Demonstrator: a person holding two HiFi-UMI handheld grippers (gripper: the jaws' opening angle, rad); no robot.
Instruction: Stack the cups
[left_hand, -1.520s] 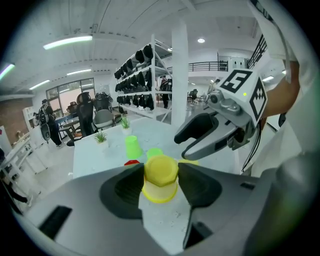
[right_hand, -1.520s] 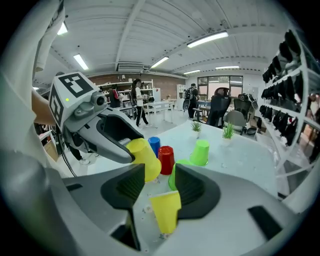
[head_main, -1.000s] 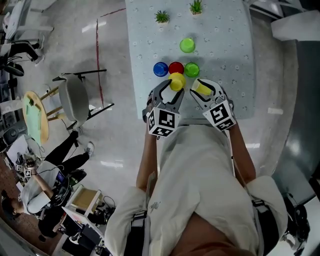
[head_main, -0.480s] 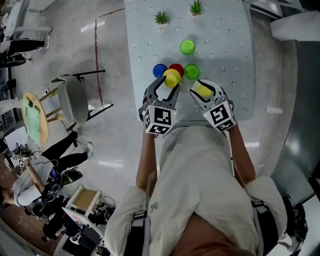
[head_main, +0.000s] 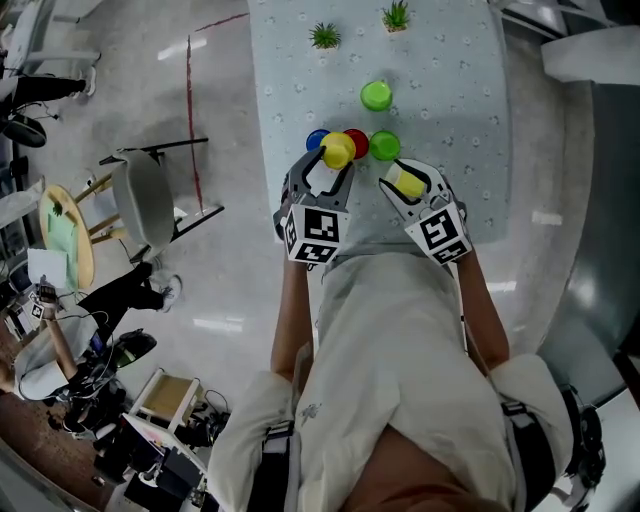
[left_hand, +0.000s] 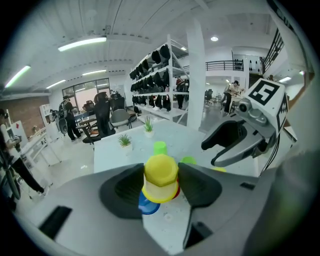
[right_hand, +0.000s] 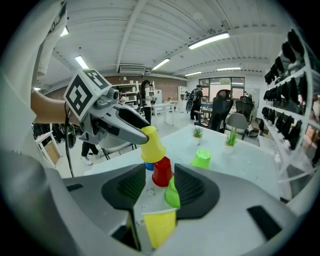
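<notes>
Moved: left gripper (head_main: 334, 165) and its yellow cup (head_main: 337, 150) have slid up the head view and slightly left since a second ago. They have gone from just short of the row of cups to a spot over the blue cup (head_main: 316, 139) and red cup (head_main: 358, 142). The right gripper (head_main: 404, 176) has kept its place.
Left gripper: jaws clamped on the sides of the yellow cup, carried upside down, its rim low over the blue and red cups. Whether it touches either cannot be told.
Right gripper: jaws closed on a second yellow cup (right_hand: 157, 227), held deep between them, above the near part of the table (head_main: 455, 90).
Row on table: blue, red and a green cup (head_main: 384, 145) stand side by side just ahead of both grippers, the red one base up.
Farther back: another green cup (head_main: 376, 95) stands alone, upside down, well apart from the row.
Far end: a small potted plant (head_main: 324, 36) and a second potted plant (head_main: 397, 16).
Beside table: a grey chair (head_main: 150, 195) on the shiny floor.
</notes>
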